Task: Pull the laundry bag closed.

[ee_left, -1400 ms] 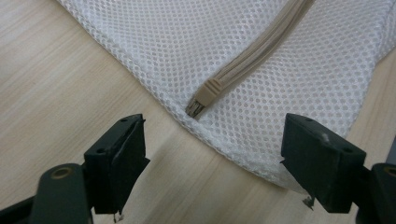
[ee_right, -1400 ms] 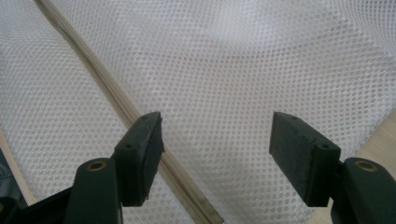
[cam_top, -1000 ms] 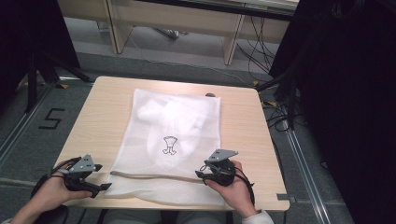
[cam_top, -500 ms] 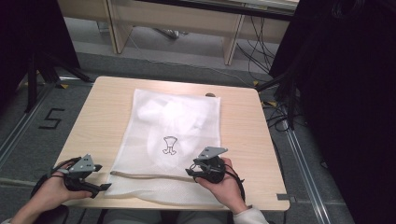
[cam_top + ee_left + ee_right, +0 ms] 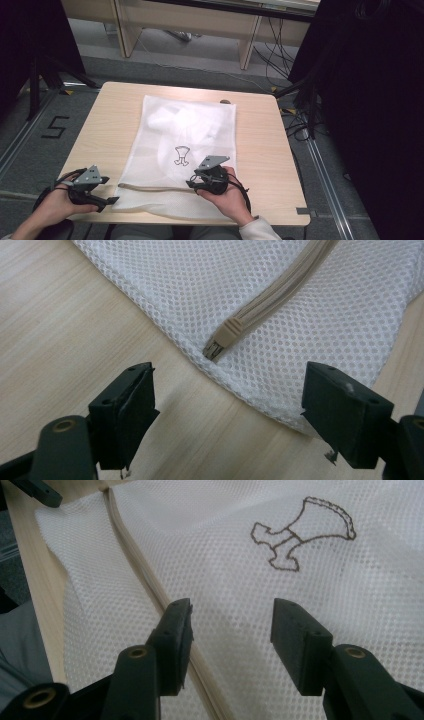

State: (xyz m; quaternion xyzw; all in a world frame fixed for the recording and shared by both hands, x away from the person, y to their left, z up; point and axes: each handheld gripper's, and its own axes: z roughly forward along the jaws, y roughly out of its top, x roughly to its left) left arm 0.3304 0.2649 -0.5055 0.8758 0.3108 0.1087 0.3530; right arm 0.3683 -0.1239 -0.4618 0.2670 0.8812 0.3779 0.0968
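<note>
A light wooden desk (image 5: 260, 135) is standing on grey floor (image 5: 165, 70). Beyond the desk, pale wooden furniture legs (image 5: 250, 42) are rising and cables (image 5: 270, 65) are trailing. Left of the desk, a black "5" (image 5: 55, 127) is marking the floor. Black curtains (image 5: 370, 100) are hanging right of the desk.

One counter (image 5: 260, 150) carries one mesh bag (image 5: 190, 150), which has one beige zip (image 5: 155, 188) and one small stitched emblem (image 5: 182, 155). Two grippers are there, the left gripper (image 5: 107, 192) and the right gripper (image 5: 195, 184), each with two fingers.
</note>
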